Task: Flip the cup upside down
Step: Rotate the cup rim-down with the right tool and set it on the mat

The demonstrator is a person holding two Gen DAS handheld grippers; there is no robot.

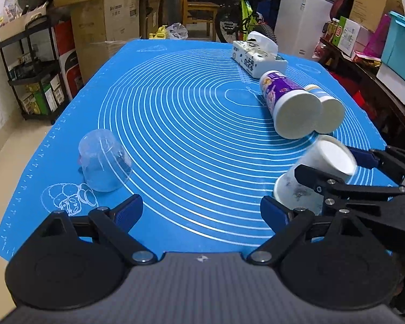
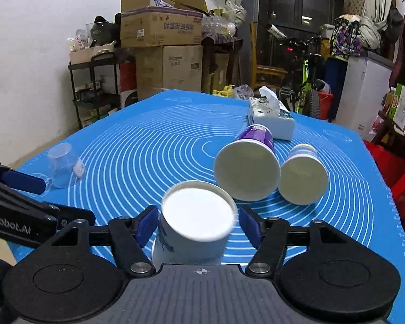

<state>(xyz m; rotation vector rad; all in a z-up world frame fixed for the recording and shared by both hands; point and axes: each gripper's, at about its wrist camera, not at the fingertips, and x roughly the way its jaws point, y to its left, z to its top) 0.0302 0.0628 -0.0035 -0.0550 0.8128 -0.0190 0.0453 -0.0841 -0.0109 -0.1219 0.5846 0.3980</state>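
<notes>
A white paper cup (image 2: 199, 224) sits between the fingers of my right gripper (image 2: 199, 224), tilted with its flat base up and toward the camera. The left pad touches it; a small gap shows at the right pad. In the left wrist view the same cup (image 1: 321, 167) is at the right with my right gripper (image 1: 326, 164) around it. My left gripper (image 1: 202, 210) is open and empty over the blue mat (image 1: 189, 135). A clear plastic cup (image 1: 104, 162) stands upside down at the left.
Two paper cups lie on their sides, a purple one (image 2: 248, 167) and a blue-banded one (image 2: 302, 175). A tissue box (image 2: 270, 118) is behind them. Boxes, shelves, a bicycle and a white cabinet surround the table.
</notes>
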